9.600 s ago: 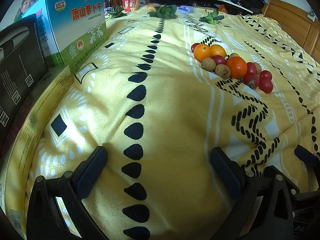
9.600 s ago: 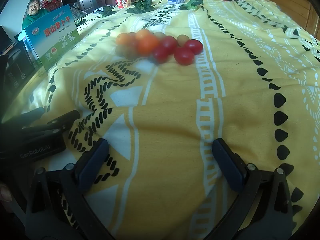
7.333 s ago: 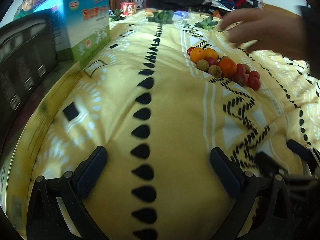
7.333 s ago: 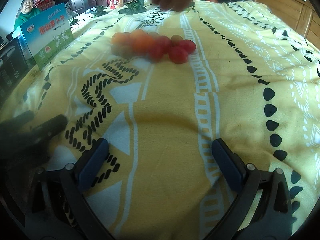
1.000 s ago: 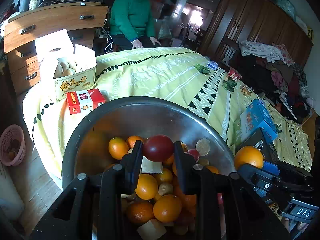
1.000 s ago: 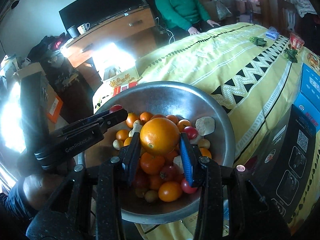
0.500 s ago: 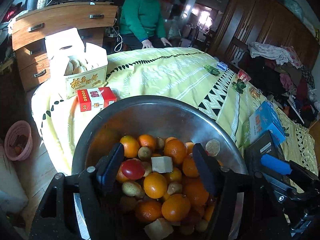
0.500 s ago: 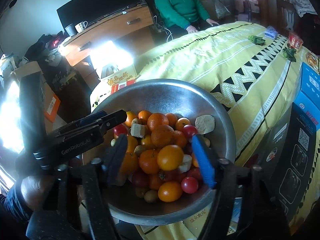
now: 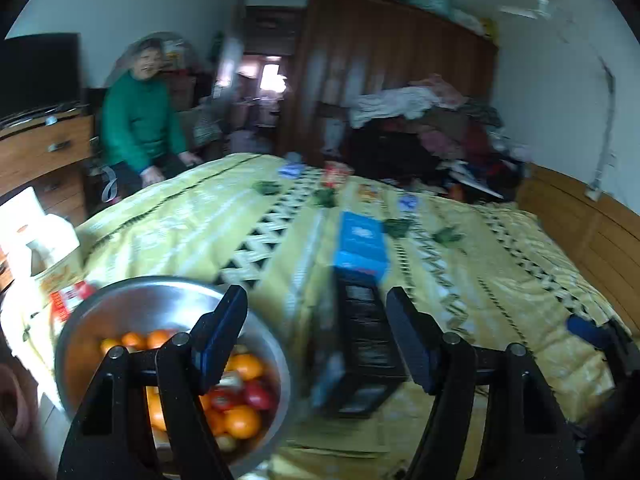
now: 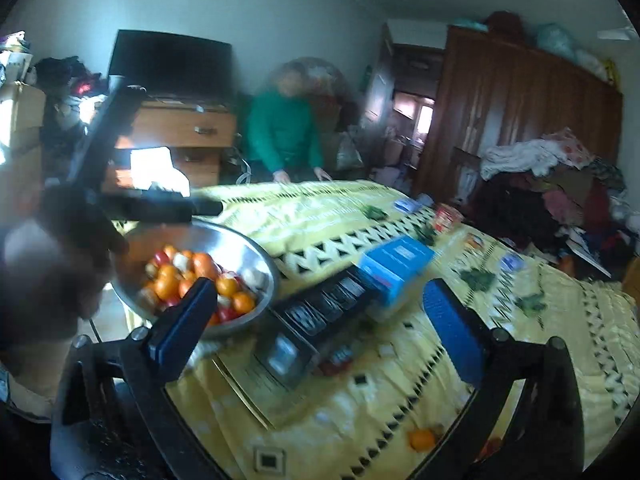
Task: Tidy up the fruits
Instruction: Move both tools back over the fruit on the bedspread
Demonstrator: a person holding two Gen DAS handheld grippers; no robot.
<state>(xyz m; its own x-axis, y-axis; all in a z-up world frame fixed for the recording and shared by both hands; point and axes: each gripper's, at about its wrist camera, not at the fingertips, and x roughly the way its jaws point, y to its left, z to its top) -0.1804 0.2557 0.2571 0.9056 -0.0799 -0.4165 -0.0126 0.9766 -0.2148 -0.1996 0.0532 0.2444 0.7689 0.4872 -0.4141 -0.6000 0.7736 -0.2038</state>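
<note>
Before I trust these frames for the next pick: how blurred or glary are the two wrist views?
Left wrist: motion smear on the black box and blue box; the steel bowl is soft; glare at the left edge. Right wrist: the left gripper and the bowl's fruit are blurred, and sunlight washes out the dresser.

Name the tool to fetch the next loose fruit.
Right. Both tools' jaws have just been opening, empty; a loose orange lies on the bedspread near the right tool, while the left tool sits by the bowl.
</note>
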